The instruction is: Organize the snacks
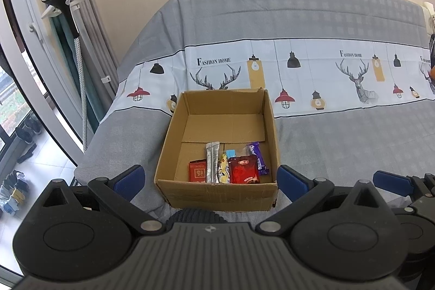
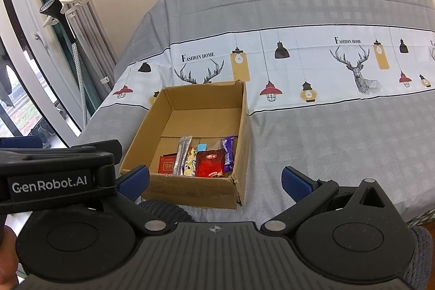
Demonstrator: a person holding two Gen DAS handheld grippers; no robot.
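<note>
Progress: your snacks (image 1: 231, 166) all sit in the near end of the cardboard box (image 1: 174, 137) on the bed (image 1: 339, 143); none visible outside, so it looks nearly done.
Left gripper (image 1: 210, 178): spread wide, empty, just near of the box.
Right gripper (image 2: 214, 180): spread wide, empty, touching nothing.

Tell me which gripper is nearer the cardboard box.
Left. The left gripper straddles the cardboard box at its near wall; the right gripper sits beside it, toward the box's right corner.
</note>
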